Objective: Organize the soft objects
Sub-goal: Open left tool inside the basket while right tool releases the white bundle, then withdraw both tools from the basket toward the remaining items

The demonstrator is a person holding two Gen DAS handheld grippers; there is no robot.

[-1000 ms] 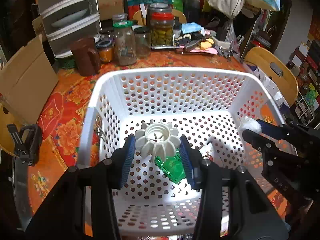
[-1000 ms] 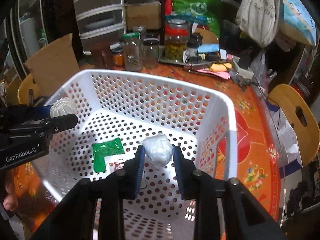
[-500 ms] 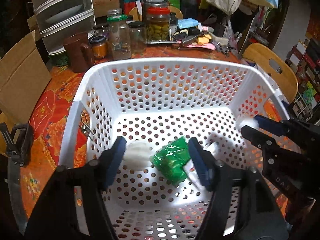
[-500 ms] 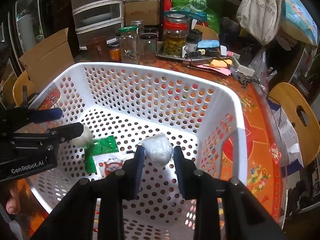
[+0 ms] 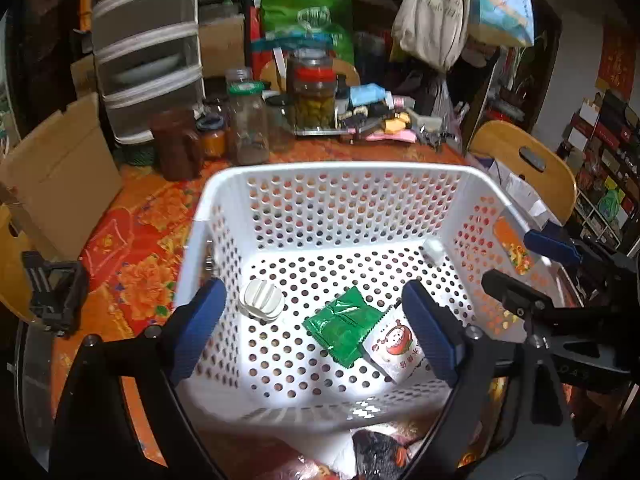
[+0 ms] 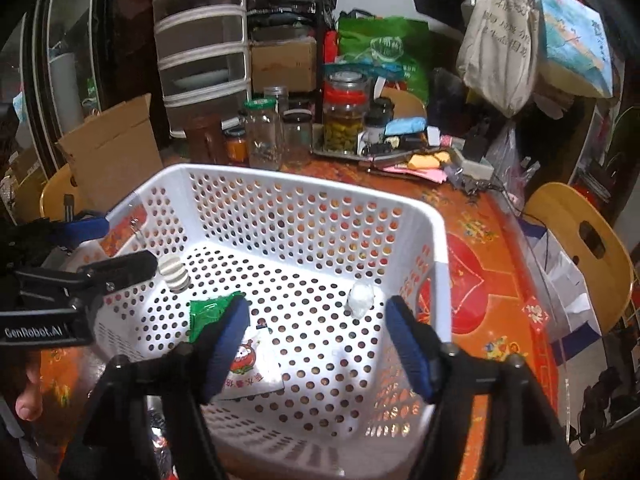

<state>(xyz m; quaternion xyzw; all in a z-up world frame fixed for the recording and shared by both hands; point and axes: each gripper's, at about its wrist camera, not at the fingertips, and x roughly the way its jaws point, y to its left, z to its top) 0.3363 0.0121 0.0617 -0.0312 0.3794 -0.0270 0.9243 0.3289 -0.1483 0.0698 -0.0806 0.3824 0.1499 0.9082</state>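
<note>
A: Where are the soft things lying?

B: In the white basket (image 5: 340,172): ribbed ball (image 5: 262,302) at nine o'clock, green packet (image 5: 344,330) centre, clear lump (image 6: 360,299) at three.

A: And the grippers?

B: Left gripper (image 5: 316,328) and right gripper (image 6: 316,344) are opening wide, holding nothing. The ball is probably light and squashy; pinching across its ribs should suit.

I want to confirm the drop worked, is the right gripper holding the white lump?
No, the white lump lies on the floor of the white basket, and the right gripper hangs above it, jaws opening with nothing between them.
</note>
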